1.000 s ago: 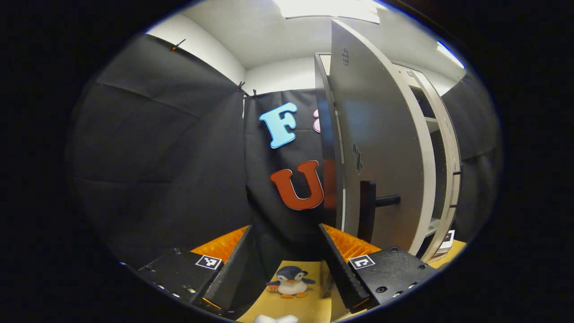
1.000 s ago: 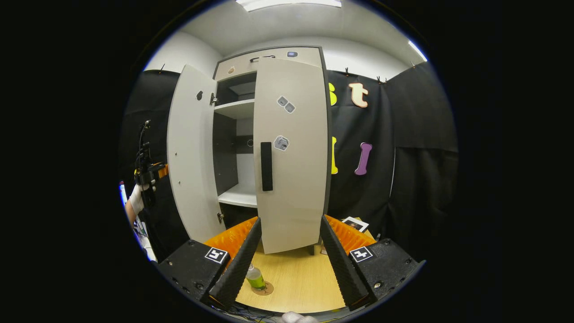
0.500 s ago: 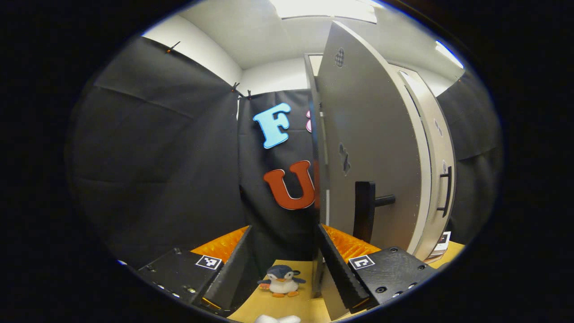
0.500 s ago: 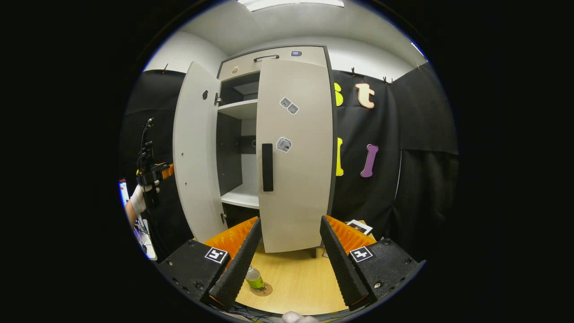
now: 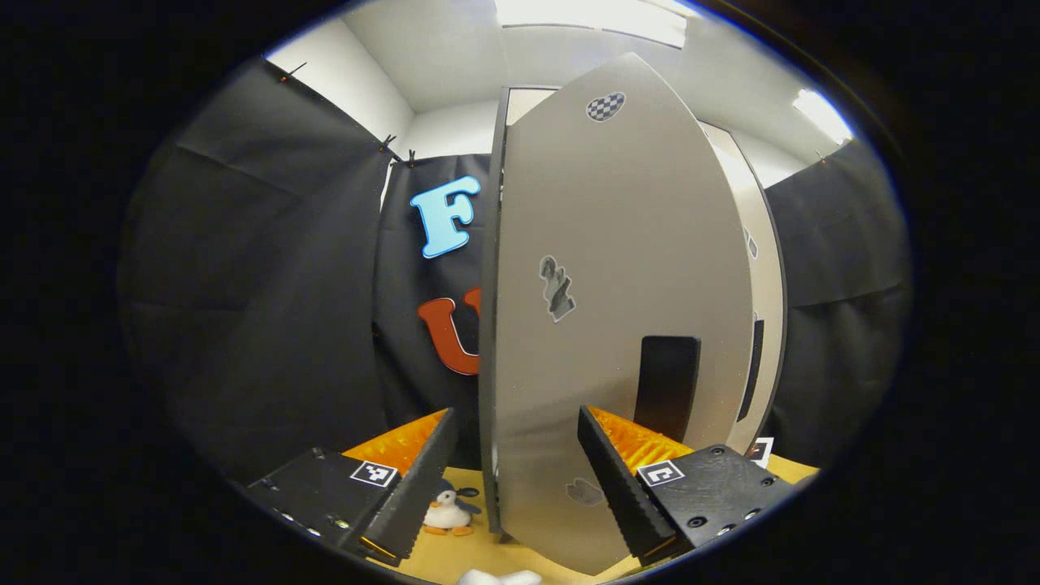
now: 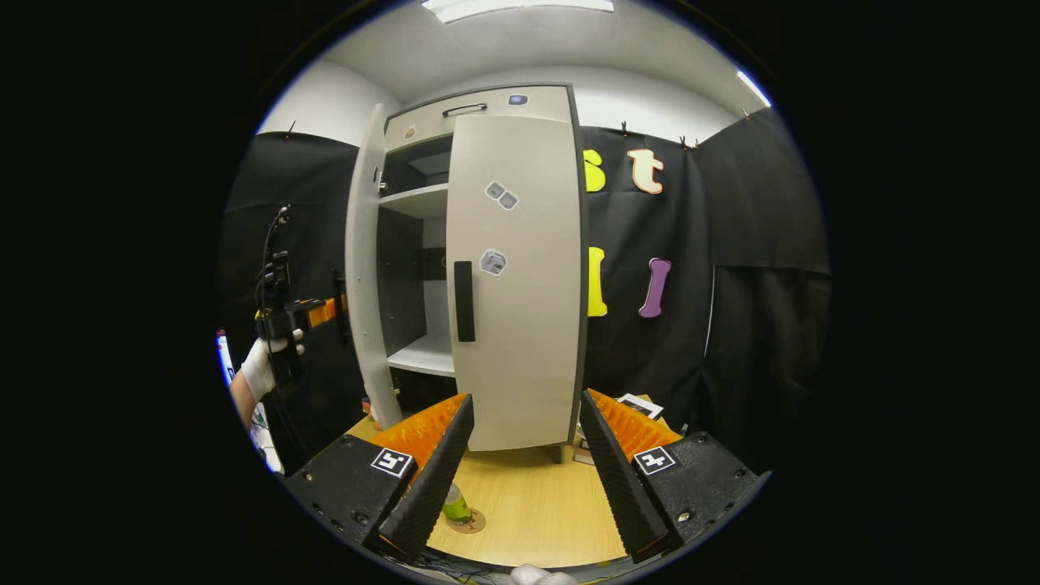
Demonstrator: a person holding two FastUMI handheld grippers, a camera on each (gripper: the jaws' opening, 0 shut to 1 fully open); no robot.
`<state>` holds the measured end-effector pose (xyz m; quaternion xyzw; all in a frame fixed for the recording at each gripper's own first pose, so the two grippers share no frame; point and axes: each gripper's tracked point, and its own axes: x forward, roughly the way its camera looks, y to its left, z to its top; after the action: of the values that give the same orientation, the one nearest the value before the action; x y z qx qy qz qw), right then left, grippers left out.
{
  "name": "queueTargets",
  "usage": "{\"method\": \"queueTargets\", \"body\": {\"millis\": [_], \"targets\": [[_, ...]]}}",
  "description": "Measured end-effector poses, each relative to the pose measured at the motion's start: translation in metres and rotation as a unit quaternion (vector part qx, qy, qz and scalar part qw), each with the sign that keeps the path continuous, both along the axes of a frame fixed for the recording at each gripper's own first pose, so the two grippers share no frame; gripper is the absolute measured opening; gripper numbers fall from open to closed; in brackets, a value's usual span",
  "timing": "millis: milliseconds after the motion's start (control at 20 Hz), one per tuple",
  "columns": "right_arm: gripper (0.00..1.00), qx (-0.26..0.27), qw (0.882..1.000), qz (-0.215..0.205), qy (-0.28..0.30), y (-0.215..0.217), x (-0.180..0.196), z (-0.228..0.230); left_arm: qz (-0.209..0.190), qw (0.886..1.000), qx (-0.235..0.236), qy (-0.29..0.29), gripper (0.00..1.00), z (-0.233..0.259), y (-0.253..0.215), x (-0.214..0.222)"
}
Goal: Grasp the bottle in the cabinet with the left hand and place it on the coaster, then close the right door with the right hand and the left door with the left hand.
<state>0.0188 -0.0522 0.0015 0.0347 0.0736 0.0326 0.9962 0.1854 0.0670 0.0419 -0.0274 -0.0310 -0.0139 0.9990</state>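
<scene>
A small bottle (image 6: pixel 455 504) of green liquid stands upright on a round coaster (image 6: pixel 474 521) on the wooden table, by my right gripper's left finger. The right gripper (image 6: pixel 520 479) is open and empty, facing the cabinet. The cabinet's right door (image 6: pixel 512 284) is flush shut. The left door (image 6: pixel 363 268) stands partly open, edge-on to this view. A gloved hand holds my left gripper (image 6: pixel 331 310) against that door's outer side. In the left gripper view the left door (image 5: pixel 617 244) looms close with its black handle (image 5: pixel 666 386), and my left gripper (image 5: pixel 516 479) is open before it.
A penguin plush (image 5: pixel 448 512) sits on the table (image 6: pixel 536 512) left of the cabinet. A printed card (image 6: pixel 638 405) lies by the cabinet's right foot. Pale shelves (image 6: pixel 422 357) show through the gap between the doors.
The left door has swung a good way toward shut, and my left gripper has moved with it, now facing its outer face. The right gripper has hardly moved.
</scene>
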Motion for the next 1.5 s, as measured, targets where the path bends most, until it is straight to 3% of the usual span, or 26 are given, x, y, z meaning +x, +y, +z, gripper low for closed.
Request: {"method": "queueTargets", "body": {"millis": [200,250,300,350,450,550,600,1250,1500], "targets": [[0.81,0.004,1.000,-0.007,-0.004,-0.002,-0.007,0.001,-0.005,1.000,0.021,-0.005,0.95,0.003,-0.015,0.006],[0.81,0.003,1.000,-0.010,-0.004,-0.003,-0.009,0.001,-0.007,1.000,0.027,-0.006,0.91,0.003,-0.016,0.005],[0.81,0.002,1.000,-0.011,-0.005,-0.004,-0.009,0.001,-0.009,1.000,0.029,-0.007,0.99,0.003,-0.018,0.005],[0.81,0.002,1.000,-0.012,-0.004,-0.004,-0.008,0.001,-0.009,0.999,0.030,-0.006,0.90,0.002,-0.017,0.004],[0.81,0.003,1.000,-0.012,-0.002,-0.002,-0.007,-0.001,-0.007,1.000,0.029,-0.002,0.95,0.001,-0.017,-0.002],[0.81,0.003,1.000,-0.009,-0.001,0.001,-0.005,0.000,-0.003,1.000,0.021,0.000,0.90,0.000,-0.016,-0.008],[0.81,0.003,1.000,-0.008,-0.002,0.003,-0.003,0.000,-0.005,1.000,0.020,-0.001,0.95,0.001,-0.017,-0.012],[0.81,0.007,1.000,-0.011,-0.017,0.028,0.011,0.007,-0.017,0.999,0.028,0.011,0.94,-0.008,-0.028,-0.086],[0.81,0.010,1.000,-0.017,-0.021,0.038,0.012,0.002,0.001,0.999,0.032,0.035,0.95,-0.034,-0.020,-0.122]]}}
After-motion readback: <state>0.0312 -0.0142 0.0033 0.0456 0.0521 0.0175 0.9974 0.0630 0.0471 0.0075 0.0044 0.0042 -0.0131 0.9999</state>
